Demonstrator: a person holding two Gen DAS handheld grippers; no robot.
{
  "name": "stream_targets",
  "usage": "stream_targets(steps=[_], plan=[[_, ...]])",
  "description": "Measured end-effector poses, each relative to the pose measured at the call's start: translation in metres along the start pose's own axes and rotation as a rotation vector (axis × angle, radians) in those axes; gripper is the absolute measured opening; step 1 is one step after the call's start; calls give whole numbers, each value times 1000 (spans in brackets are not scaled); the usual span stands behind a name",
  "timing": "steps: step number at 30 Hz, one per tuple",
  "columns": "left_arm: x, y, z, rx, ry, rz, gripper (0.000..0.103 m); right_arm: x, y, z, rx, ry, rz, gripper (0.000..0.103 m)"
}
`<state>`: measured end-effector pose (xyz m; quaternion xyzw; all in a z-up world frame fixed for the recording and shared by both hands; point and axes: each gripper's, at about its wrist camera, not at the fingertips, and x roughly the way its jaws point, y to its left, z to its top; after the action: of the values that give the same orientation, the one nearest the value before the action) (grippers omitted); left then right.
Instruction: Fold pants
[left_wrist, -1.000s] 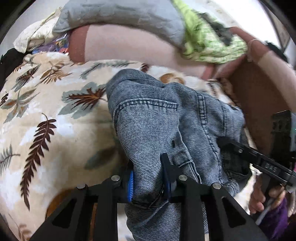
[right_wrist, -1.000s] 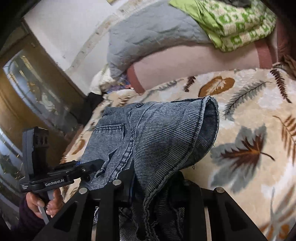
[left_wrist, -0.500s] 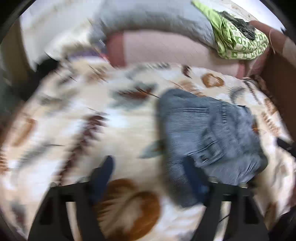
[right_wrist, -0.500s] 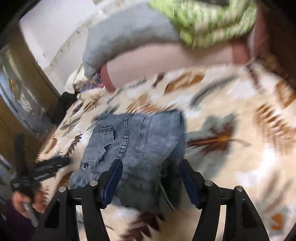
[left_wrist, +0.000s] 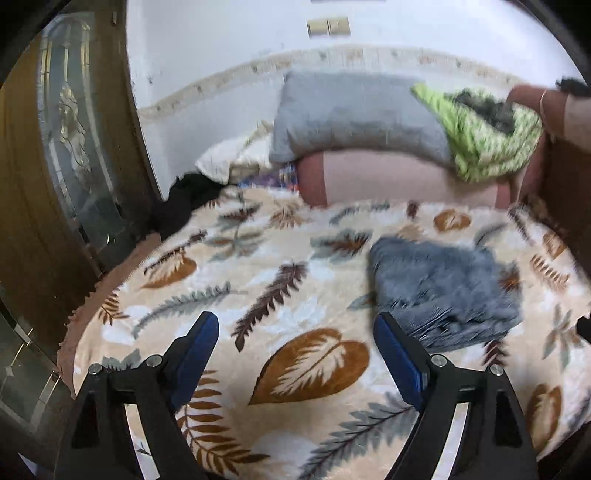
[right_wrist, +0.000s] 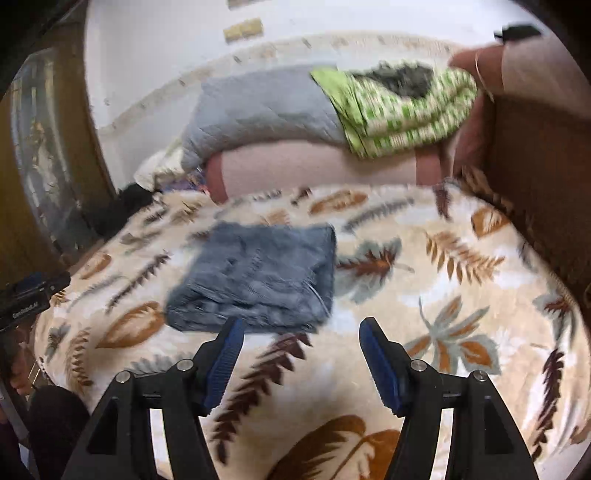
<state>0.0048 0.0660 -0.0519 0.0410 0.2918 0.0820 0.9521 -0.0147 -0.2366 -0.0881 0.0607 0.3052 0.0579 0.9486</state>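
The grey-blue denim pants lie folded in a compact bundle on the leaf-patterned blanket. They also show in the right wrist view. My left gripper is open and empty, held above the blanket to the left of the pants. My right gripper is open and empty, just in front of the bundle's near edge. The left gripper's body shows at the left edge of the right wrist view.
A grey pillow and a green patterned cloth rest on a pink bolster at the back. A wooden cabinet with a glass door stands left. A brown bed frame rises on the right.
Both grippers let go of the pants, opened and pulled back and up. The pants dropped from being held to lying folded on the blanket.
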Motion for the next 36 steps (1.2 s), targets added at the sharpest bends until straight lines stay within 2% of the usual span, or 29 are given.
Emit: stream_targets(steps=[2, 6, 14, 23, 36], plan=[[-18, 1, 5, -9, -35, -21, 92, -20, 11, 6, -18, -46, -16, 69], [-56, 3, 13, -29, -103, -37, 94, -54, 30, 17, -62, -136, -26, 70], [-94, -5, 22, 5, -157, -43, 95, -99, 44, 27, -55, -250, 12, 73], [-99, -15, 24, 26, -164, -47, 96, -103, 48, 31, -75, -276, -44, 77], [-94, -19, 25, 32, -140, -62, 96, -101, 50, 29, -89, -267, -53, 77]])
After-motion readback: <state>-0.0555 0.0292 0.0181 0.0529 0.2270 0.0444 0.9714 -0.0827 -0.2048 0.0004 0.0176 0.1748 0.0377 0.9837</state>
